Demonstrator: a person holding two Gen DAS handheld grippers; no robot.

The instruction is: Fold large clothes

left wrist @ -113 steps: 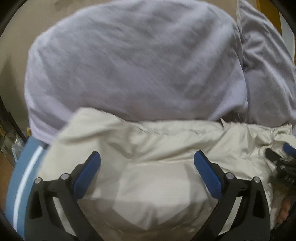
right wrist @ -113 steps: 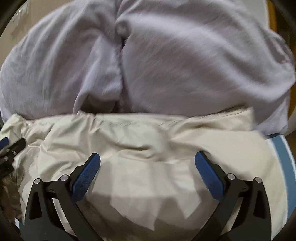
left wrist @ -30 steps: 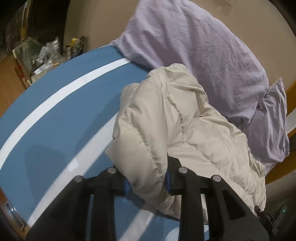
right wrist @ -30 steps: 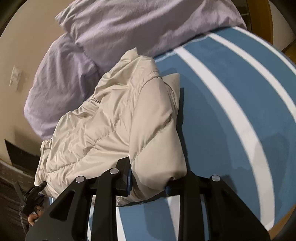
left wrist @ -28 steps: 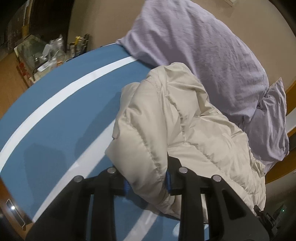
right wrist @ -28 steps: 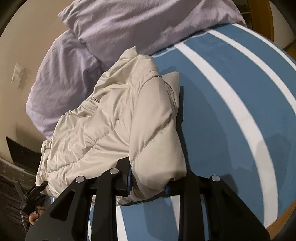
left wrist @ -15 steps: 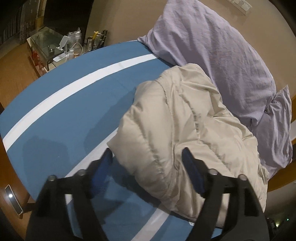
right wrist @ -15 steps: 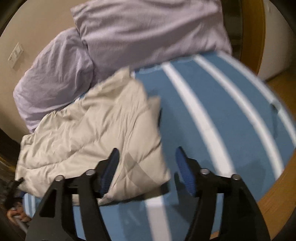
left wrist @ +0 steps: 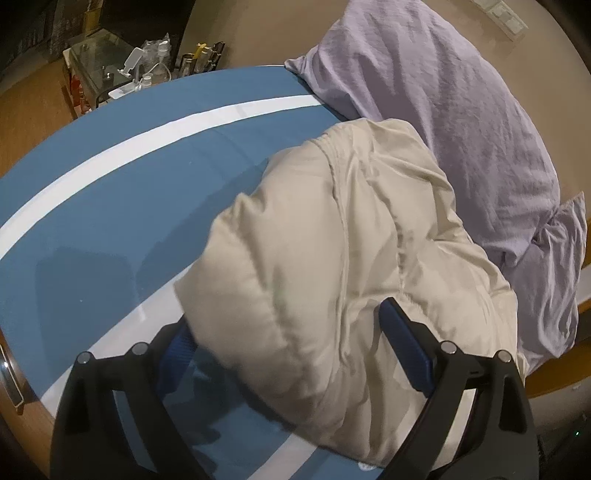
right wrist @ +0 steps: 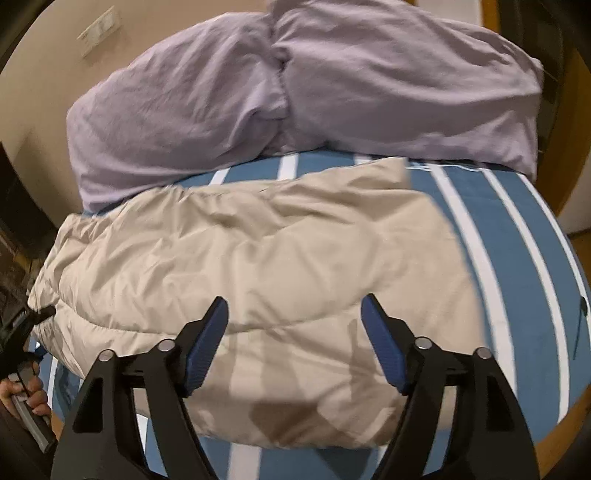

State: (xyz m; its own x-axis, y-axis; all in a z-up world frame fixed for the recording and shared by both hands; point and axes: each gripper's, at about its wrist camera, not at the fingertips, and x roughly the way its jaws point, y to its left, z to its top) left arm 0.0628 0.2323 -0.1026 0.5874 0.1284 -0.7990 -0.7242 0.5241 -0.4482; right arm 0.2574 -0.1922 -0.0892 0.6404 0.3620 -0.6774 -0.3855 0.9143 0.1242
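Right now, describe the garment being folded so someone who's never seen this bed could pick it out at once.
Start at the bed with the blue sheet crossed by white stripes. Two lilac pillows lie at its head, and directly in front of them lies the beige puffer jacket. It is the only cream-coloured, quilted, puffy item there, folded into a thick bundle.

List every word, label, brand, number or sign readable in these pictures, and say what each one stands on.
No readable text in either view.
Beige puffer jacket: no visible label or print.
Blue striped bed cover: plain stripes only.
Lilac pillows: no print.
Bottles on the glass side table: any labels are too small and blurred to read.
Wall switch plate: no legible marking.
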